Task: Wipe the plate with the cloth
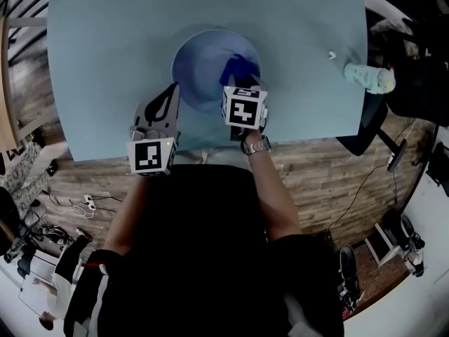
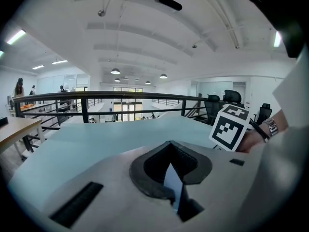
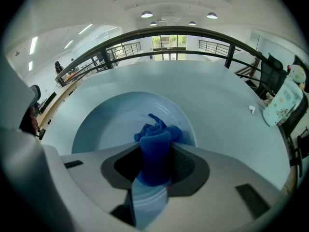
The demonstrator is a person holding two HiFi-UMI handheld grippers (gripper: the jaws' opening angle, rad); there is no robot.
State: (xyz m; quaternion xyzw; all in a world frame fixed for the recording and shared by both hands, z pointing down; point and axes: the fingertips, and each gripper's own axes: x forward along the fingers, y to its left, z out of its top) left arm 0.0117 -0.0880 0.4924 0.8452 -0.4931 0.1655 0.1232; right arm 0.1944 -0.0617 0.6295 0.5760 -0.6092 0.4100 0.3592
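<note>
**While the cloth sits on the plate, we judge the wipe only partly done**

As far as we can tell, the pickup is finished and the wiping itself is the step in hand. The right gripper (image 3: pixel 155 164) has its jaws clenched on the cloth (image 3: pixel 155 146), a blue wad that sticks out past the jaw tips. In the head view that wad lies on the right part of the plate (image 1: pixel 200 69). The plate stands on the table (image 1: pixel 105 48), close to the near edge.

We see the left gripper (image 1: pixel 163 107) at the plate's left rim. Its own view shows the jaws closed with nothing between them, and it looks out over the table, not at the plate. We cannot tell whether it touches the rim or steadies it.

We find no dirt, streaks or wet marks on the plate in either view, so the pictures do not show how much of it has been covered. Judging from where the cloth lies, we would count the left and far parts of the plate as left to do. After that, only lifting the cloth away remains.
</note>
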